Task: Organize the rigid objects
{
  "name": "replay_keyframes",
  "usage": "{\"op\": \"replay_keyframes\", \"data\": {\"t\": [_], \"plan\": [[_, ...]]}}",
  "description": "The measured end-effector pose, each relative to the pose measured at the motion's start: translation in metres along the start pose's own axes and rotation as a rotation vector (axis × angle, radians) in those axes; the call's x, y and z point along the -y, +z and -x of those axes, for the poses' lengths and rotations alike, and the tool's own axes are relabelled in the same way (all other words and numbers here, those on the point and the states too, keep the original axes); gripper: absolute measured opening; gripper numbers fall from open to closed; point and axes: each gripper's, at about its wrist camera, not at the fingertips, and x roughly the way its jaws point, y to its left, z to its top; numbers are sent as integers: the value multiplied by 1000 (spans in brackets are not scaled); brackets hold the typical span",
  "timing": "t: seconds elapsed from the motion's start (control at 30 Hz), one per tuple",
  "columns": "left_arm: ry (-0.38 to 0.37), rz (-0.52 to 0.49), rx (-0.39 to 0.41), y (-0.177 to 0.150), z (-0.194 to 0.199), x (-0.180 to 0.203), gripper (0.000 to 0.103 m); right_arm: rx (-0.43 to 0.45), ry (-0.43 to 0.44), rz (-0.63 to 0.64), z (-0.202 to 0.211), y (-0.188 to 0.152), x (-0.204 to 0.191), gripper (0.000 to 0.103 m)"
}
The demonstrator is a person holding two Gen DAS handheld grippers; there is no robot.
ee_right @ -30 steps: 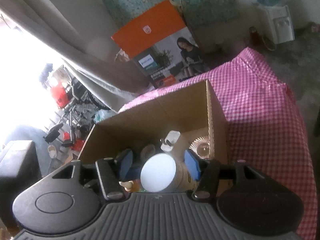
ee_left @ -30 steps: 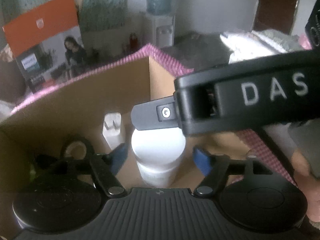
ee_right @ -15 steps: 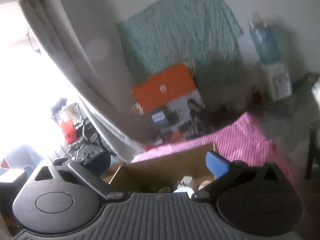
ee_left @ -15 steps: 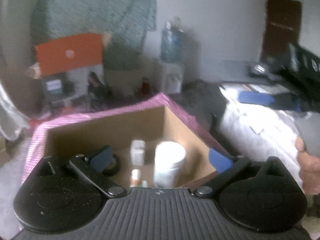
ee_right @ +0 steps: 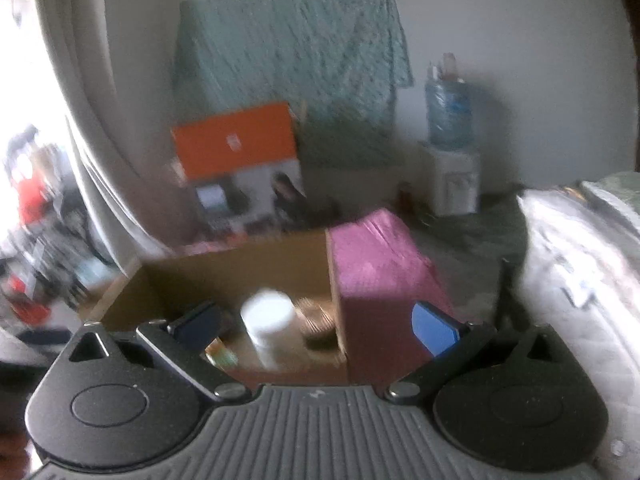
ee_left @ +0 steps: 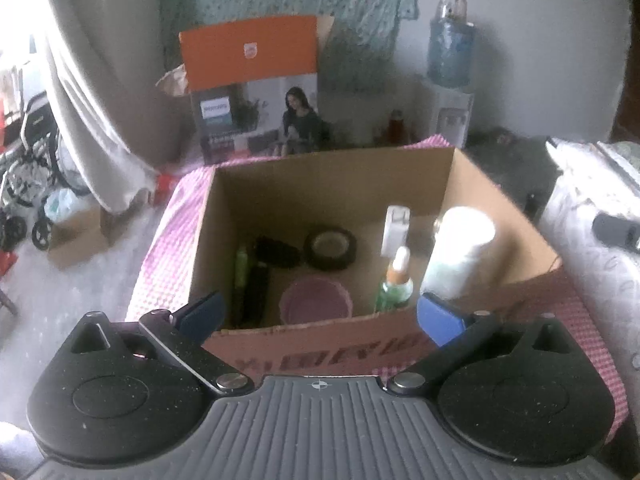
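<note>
An open cardboard box point(ee_left: 332, 168) stands on a pink checked cloth. Inside it are a white jar point(ee_left: 456, 252), a white spray bottle point(ee_left: 394, 224), a green dropper bottle point(ee_left: 394, 284), a pink bowl point(ee_left: 316, 300), a black round tin point(ee_left: 330, 244) and dark tubes point(ee_left: 256, 276). My left gripper point(ee_left: 320, 316) is open and empty, just in front of the box's near wall. My right gripper point(ee_right: 316, 326) is open and empty, behind the box point(ee_right: 240, 264); the white jar point(ee_right: 270, 324) shows between its fingers, farther off.
An orange and grey carton point(ee_left: 256, 84) leans behind the box. A water dispenser point(ee_left: 450, 80) stands at the back right. White bedding point(ee_left: 592, 216) lies to the right, with a black object point(ee_left: 616, 230) on it. A curtain and a wheeled frame point(ee_left: 28, 184) are at the left.
Both grippers opened, let go of the white jar into the box, and pulled back and up. The right gripper has moved out of the left view.
</note>
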Motion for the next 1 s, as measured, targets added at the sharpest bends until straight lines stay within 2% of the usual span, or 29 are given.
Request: {"op": "replay_keyframes", "data": {"t": [0.07,0.2,0.33,0.5,1.0], "plan": [[18,-13,-2,-5,0,1,103,-41,-24,17,-9,-7,-7,103],[64,-17,-8,-8,-4,4,103,-90,-14,19,-19,-14,-19,103],[60,34,-29,-10,-6,-4,103,-111,-6,71,-28,-17,-36,103],[54,83,-65,-12,-10,-11,103,-153,-2,79,-40,-19,-47,103],[81,75,-46,-10,-11,-16,103,-200,-53,90,-58,-21,-54,103]]}}
